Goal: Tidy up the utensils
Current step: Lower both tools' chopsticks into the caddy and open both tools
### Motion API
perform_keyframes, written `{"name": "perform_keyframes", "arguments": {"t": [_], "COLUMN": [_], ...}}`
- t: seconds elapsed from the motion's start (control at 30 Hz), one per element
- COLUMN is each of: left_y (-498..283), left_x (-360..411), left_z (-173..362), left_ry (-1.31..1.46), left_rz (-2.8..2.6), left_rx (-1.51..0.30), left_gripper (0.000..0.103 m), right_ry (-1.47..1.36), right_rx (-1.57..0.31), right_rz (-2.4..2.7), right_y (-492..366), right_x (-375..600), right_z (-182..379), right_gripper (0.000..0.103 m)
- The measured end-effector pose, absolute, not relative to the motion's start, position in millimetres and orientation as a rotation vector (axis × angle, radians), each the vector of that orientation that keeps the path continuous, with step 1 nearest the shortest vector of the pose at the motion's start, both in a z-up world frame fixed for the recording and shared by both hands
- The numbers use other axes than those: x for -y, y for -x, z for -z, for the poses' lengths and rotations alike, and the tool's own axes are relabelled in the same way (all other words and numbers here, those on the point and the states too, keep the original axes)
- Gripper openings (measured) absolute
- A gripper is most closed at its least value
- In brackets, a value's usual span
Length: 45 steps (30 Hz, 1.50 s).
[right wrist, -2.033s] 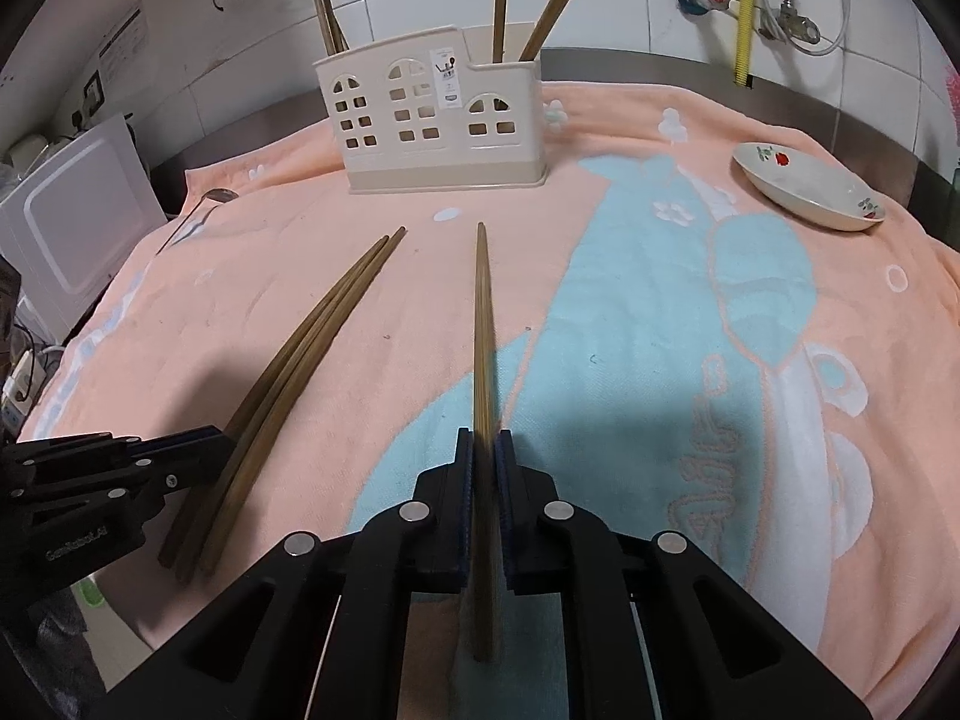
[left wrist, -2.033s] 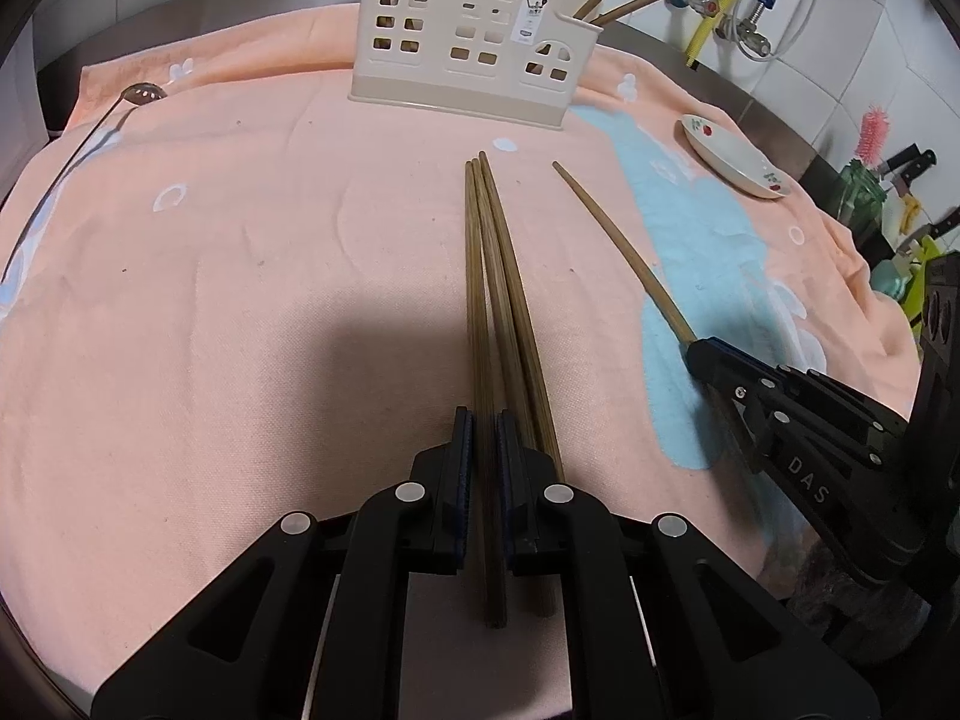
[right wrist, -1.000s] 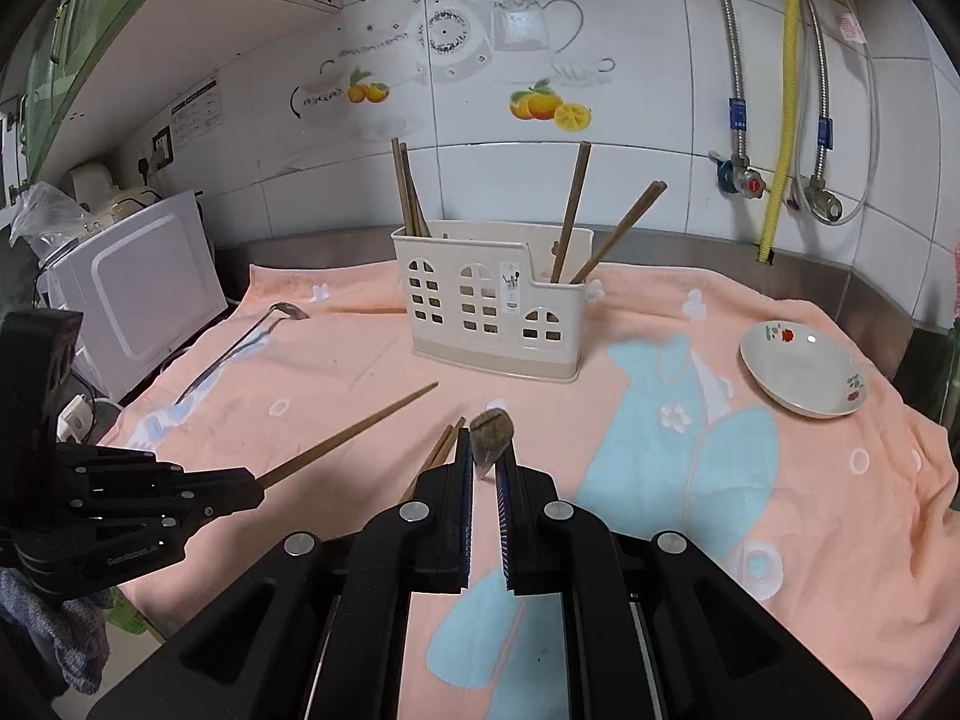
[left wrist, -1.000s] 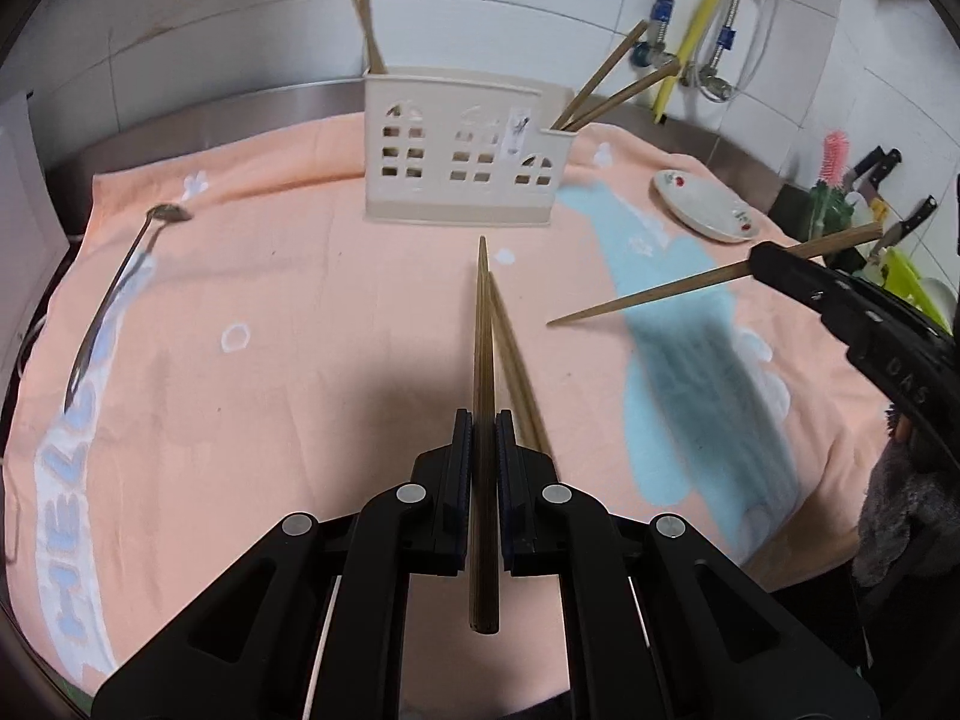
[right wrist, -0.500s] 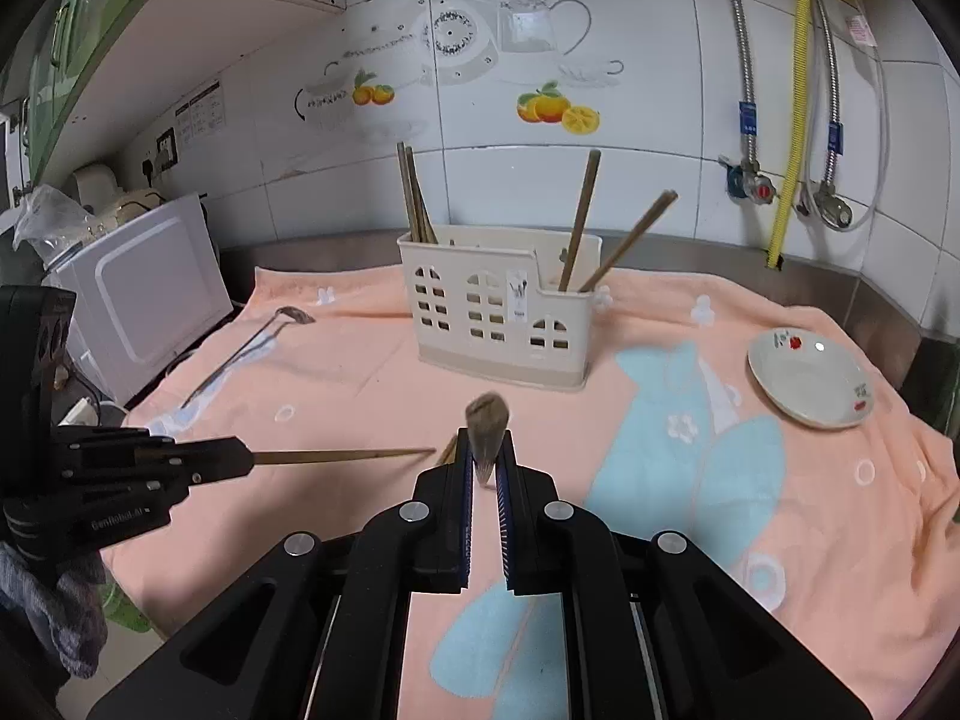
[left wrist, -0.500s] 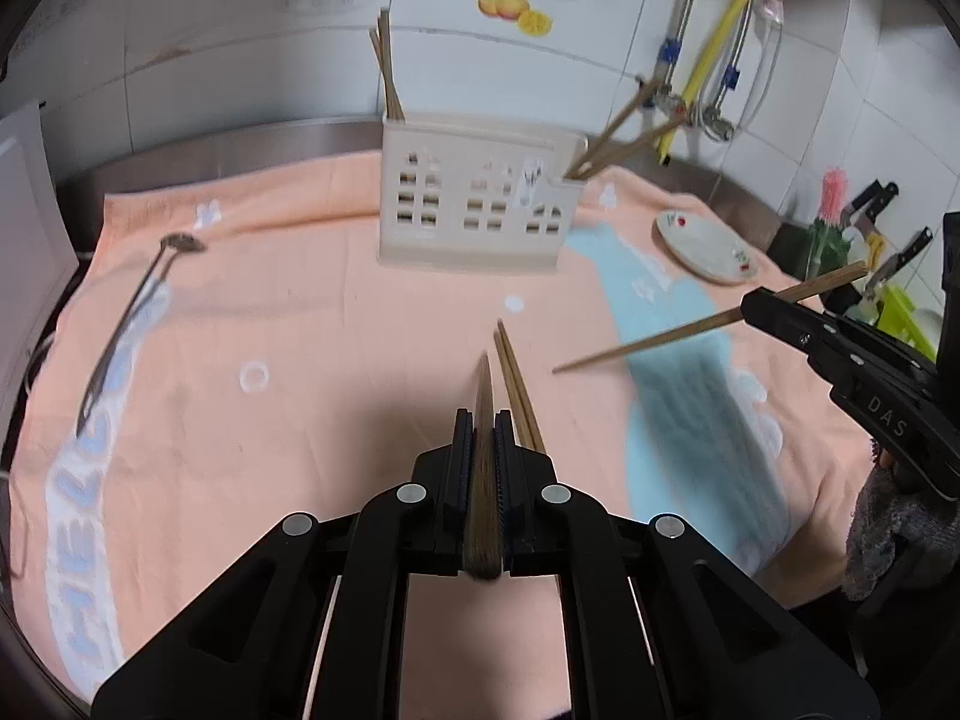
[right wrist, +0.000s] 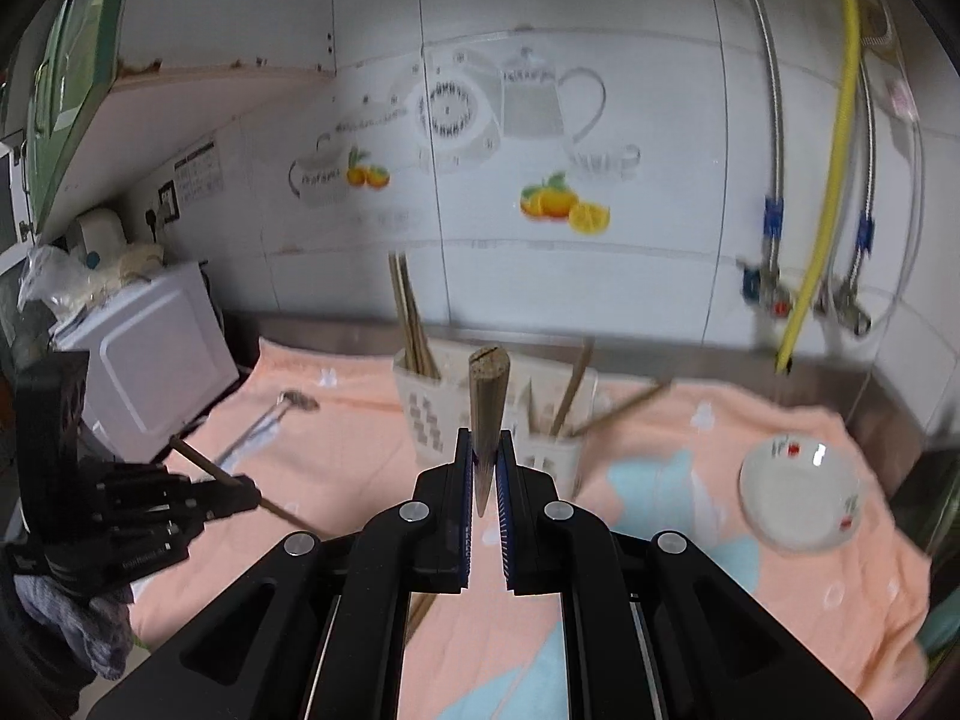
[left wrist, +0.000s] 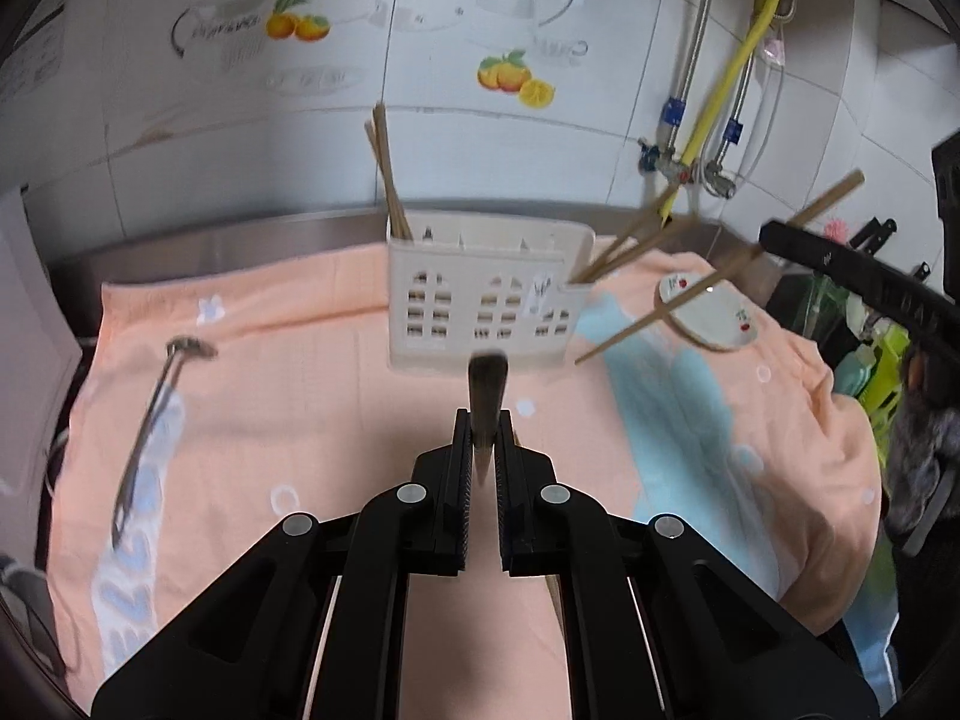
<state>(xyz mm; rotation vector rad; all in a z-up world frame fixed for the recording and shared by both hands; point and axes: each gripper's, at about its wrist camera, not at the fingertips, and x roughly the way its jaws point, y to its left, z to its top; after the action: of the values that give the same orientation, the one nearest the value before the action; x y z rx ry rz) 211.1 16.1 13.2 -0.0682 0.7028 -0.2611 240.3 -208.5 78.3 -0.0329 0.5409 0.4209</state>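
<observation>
While both hover above the towel (left wrist: 300,420), the left gripper (left wrist: 483,426) and right gripper (right wrist: 483,444) fingers each pinch a chopstick (left wrist: 487,384) before the holder (left wrist: 486,306).

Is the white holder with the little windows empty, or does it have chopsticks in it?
Not empty. The white holder stands upright on the towel, with chopsticks sticking out of its left end and more leaning from its right end.
</observation>
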Motion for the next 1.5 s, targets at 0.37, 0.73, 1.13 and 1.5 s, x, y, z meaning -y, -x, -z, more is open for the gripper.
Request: {"name": "perform_keyframes", "arguments": {"t": [0.37,0.73,1.13,1.5], "left_y": [-246.7,-303.1,-356.5,-380.5], "left_x": [-19.4,-22.9,-37.2,-32.8], "left_z": [-92.7,-142.1,-118.6,-74.0], "left_ry": [0.051,0.103,0.219,0.204], "left_rz": [0.253,0.222,0.149,0.139], "left_rx": [-0.557,-0.438,-0.417,-0.538], "left_gripper": [0.006,0.006,0.006,0.006], "right_ry": [0.08,0.12,0.146,0.134], "right_rx": [-0.474,-0.579,-0.627,-0.649], "right_rz": [-0.341,-0.312,-0.322,-0.32], "right_y": [-288.6,-327.6,-339.1,-345.6], "right_x": [204.0,196.4,191.0,192.2], "right_z": [-121.2,-88.7,-66.3,-57.2], "right_gripper": [0.007,0.007,0.007,0.007]}}
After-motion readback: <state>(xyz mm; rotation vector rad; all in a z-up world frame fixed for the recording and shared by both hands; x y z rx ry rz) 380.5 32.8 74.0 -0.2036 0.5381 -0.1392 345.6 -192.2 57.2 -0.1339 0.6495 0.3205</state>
